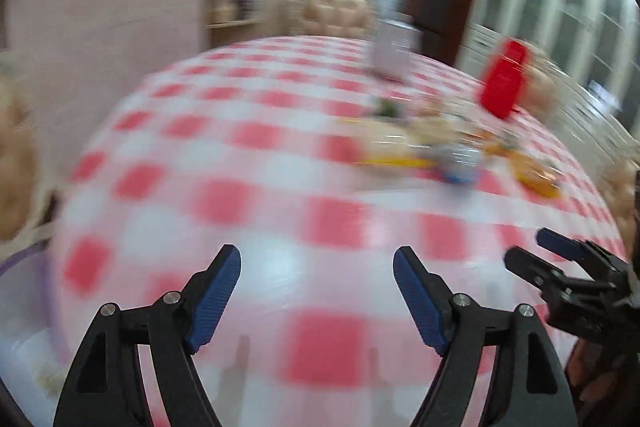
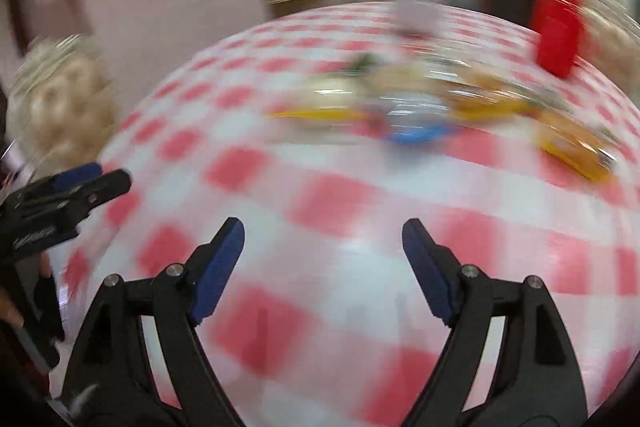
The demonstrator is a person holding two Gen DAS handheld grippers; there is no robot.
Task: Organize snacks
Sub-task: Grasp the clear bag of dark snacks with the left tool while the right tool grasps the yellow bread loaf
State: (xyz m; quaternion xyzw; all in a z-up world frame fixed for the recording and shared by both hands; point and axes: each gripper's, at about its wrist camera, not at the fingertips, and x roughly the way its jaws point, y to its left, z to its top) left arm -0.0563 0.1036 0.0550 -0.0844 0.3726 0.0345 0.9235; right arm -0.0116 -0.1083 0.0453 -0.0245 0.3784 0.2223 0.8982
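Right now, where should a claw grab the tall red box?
Grip the red box across its narrow upright body, around the middle, coming from the near side with the open right claw. It stands upright beyond the snack pile; blur hides finer details.

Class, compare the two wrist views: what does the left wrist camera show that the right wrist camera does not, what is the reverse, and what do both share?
Only the left wrist view shows a pale bowl rim at its lower left, and the right hand-held gripper from the side.

Only the right wrist view shows the left hand-held gripper from the side, at its left edge.

Both are motion-blurred and share the red-and-white checked tablecloth, the pile of snack packets, the red container behind it, a white box, and open, empty jaws in front.
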